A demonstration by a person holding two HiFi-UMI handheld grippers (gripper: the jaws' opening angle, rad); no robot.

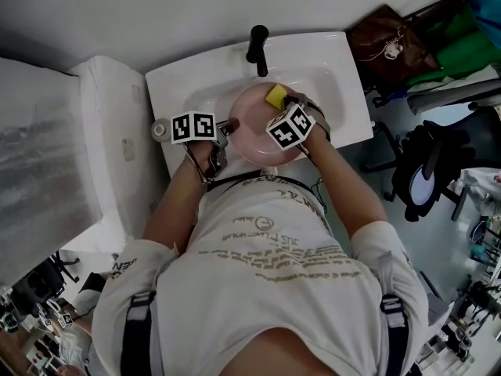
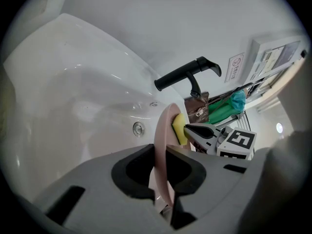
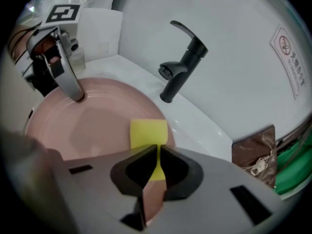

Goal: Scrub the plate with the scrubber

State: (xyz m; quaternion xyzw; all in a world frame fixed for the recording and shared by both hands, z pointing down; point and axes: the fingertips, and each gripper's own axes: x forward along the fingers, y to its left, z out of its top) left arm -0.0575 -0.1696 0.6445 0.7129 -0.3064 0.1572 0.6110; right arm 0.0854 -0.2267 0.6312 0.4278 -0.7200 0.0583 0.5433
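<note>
A pink plate (image 1: 254,128) is held over the white sink basin (image 1: 329,73), below the black tap (image 1: 257,47). My left gripper (image 1: 227,125) is shut on the plate's left rim; in the left gripper view the plate (image 2: 163,145) stands edge-on between the jaws of that gripper (image 2: 163,179). My right gripper (image 1: 283,100) is shut on a yellow scrubber (image 1: 275,95), pressed flat on the plate's far side. From the right gripper view the scrubber (image 3: 148,133) lies on the plate (image 3: 87,123), pinched by that gripper (image 3: 157,167).
The sink's counter (image 1: 168,84) ends at a white wall behind. A brown bag (image 1: 387,41) and green cloth (image 1: 450,41) hang to the right. Black chairs (image 1: 427,163) stand on the floor at right. An overflow hole (image 2: 138,128) shows in the basin wall.
</note>
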